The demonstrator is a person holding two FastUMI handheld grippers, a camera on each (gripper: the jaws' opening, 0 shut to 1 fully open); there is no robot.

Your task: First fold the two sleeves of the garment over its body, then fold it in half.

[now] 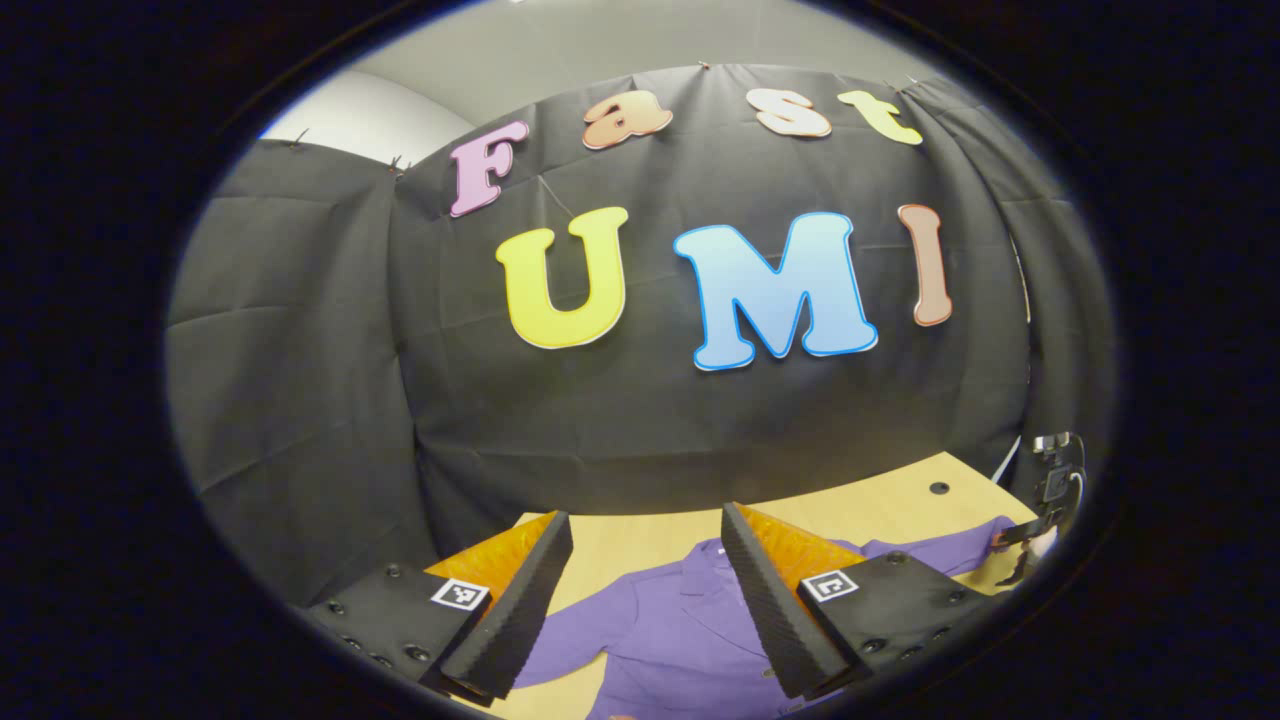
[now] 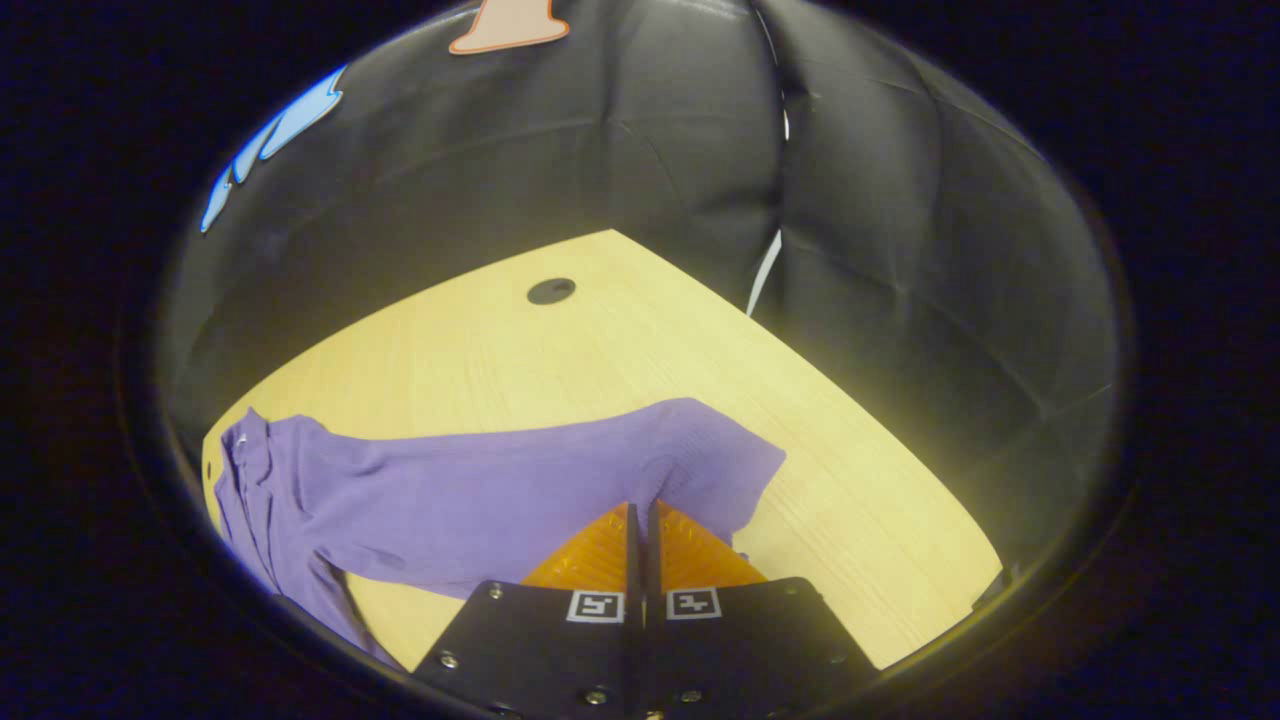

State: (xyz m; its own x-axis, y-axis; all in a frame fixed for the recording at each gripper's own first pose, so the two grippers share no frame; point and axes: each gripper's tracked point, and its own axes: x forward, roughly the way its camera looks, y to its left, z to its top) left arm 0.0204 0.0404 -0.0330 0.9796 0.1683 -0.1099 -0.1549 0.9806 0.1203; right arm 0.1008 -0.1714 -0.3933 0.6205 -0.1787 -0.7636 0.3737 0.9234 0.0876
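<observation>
The pale wood-grain surface (image 2: 620, 340) carries a purple garment (image 1: 680, 630), a soft, finely ribbed knit lying flat with its body toward the near edge. One sleeve (image 2: 500, 490) stretches long and wrinkled across the surface toward the far right corner, its cuff end nearest the right gripper (image 2: 642, 520). That gripper's jaws are pressed together at the sleeve's near edge by the cuff, apparently pinching the cloth, though the contact itself is hidden. The left gripper (image 1: 640, 560) hovers above the garment's collar area, jaws spread and holding nothing. The sleeve's long axis runs from the right jaws back to the body, so folding it inward looks like the step in hand. A small dark round hole (image 2: 551, 291) sits near the far edge.
</observation>
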